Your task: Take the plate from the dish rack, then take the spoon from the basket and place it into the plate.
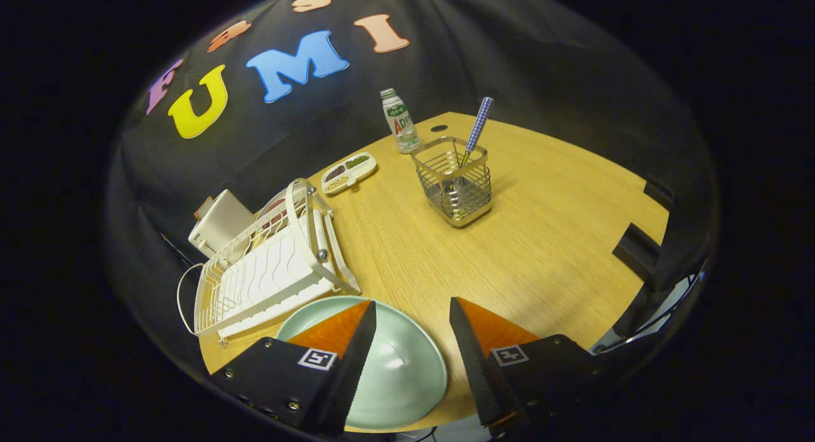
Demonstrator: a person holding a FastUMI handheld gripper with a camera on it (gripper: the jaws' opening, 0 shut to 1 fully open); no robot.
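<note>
Gripper: fingers spread apart, clamped on nothing, poised above near end of table. Plate: pale green, lying flat on table below and between fingers, partly hidden under left finger; out of dish rack, so first step judged complete. Dish rack: white wire, touching or just beside plate's far edge, to left of fingers; a reddish item apparently left at its far end, too unclear to name. Basket: square metal wire, upright, well beyond fingers and slightly right. Spoon: standing in basket, checked blue-and-white handle leaning up and out over far corner, bowl end down inside, blurred behind wires. Also present: bottle upright just beyond basket; divided snack tray between rack and basket; white box behind rack. Step in hand, judged: reach to basket for spoon. Risks, judged: thin tilted handle liable to slip or pivot if pinched off-centre; fingers closing too low liable to catch basket rim and drag or tip light basket; spoon bowl liable to snag on wires during lift, pulling basket along; wide approach liable to knock bottle standing close behind. On return: plate close to near table edge, so hard or off-centre drop liable to bounce spoon out or nudge plate outward.
</note>
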